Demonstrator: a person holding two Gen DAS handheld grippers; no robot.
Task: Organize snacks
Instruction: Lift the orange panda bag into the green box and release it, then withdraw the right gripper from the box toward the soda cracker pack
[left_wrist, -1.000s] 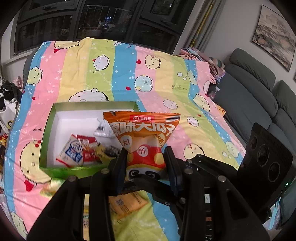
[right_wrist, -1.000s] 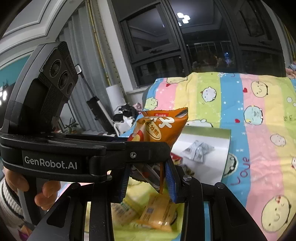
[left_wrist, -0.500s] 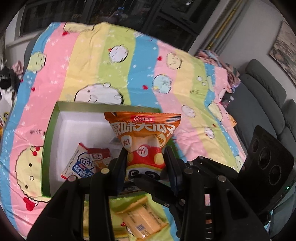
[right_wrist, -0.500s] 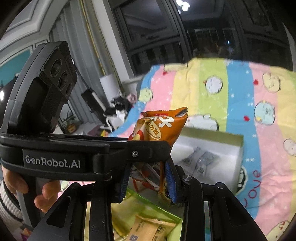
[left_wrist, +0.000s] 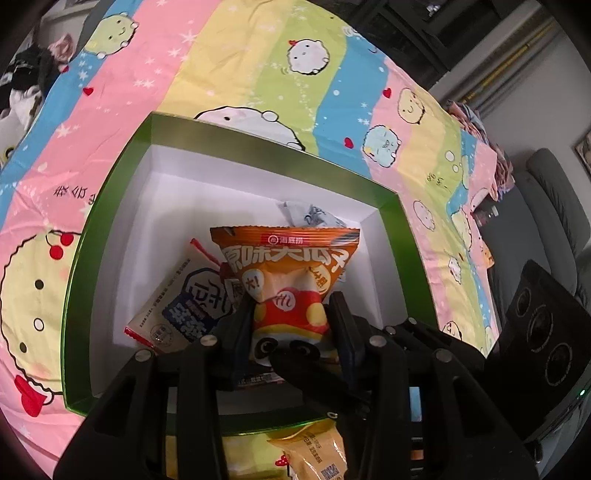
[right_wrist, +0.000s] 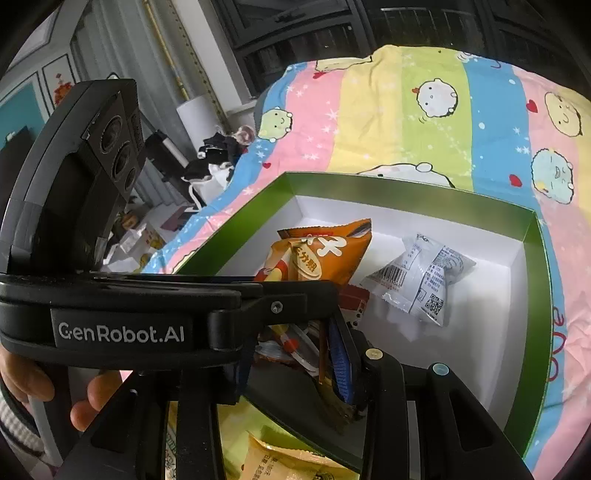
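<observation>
An orange snack bag (left_wrist: 288, 266) hangs low inside a green box with a white lining (left_wrist: 258, 147). My left gripper (left_wrist: 291, 310) is shut on the bag's lower part, one finger on each side. My right gripper (right_wrist: 295, 347) comes in from the side and is shut on the same orange bag (right_wrist: 321, 254) near its bottom seam. The left gripper's body (right_wrist: 122, 332) crosses the right wrist view. A blue and white packet (left_wrist: 184, 306) and a clear wrapped packet (right_wrist: 417, 280) lie in the box (right_wrist: 406, 188).
A yellow packet (left_wrist: 314, 450) lies on the striped cartoon bedspread (left_wrist: 221, 74) just outside the box's near wall. A grey sofa (left_wrist: 546, 206) stands to the right of the bed. A person's hand (right_wrist: 33, 384) holds the left gripper's handle. Clutter sits on the floor at left (right_wrist: 218, 155).
Both grippers have carried the orange bag forward and down, from in front of the box's near wall to low inside it. Both grips look the same throughout.
</observation>
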